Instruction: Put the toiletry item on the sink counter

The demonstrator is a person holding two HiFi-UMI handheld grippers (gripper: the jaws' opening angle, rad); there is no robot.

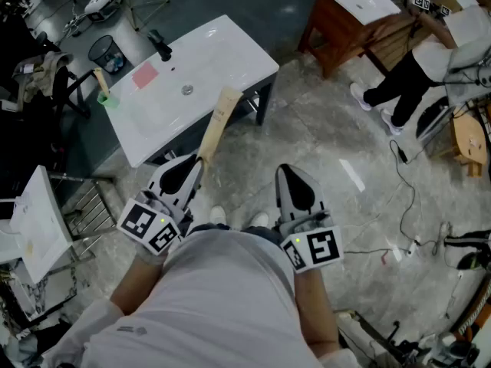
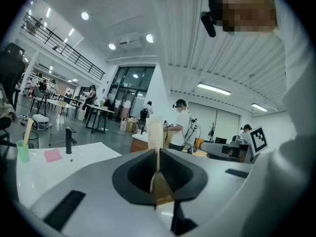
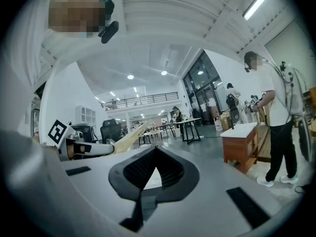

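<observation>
While level, left gripper on box

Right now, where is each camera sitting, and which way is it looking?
Head view: on the person's head, looking steeply down at the sink counter; shows chest, forearms, left hand-held gripper, right hand-held gripper.
Left gripper view: rides the left one, facing toward the sink counter; its jaws are shut on the toiletry item.
Right gripper view: rides the right one, facing across the room; jaws shut, empty.
Shared: both gripper views show the toiletry item.
</observation>
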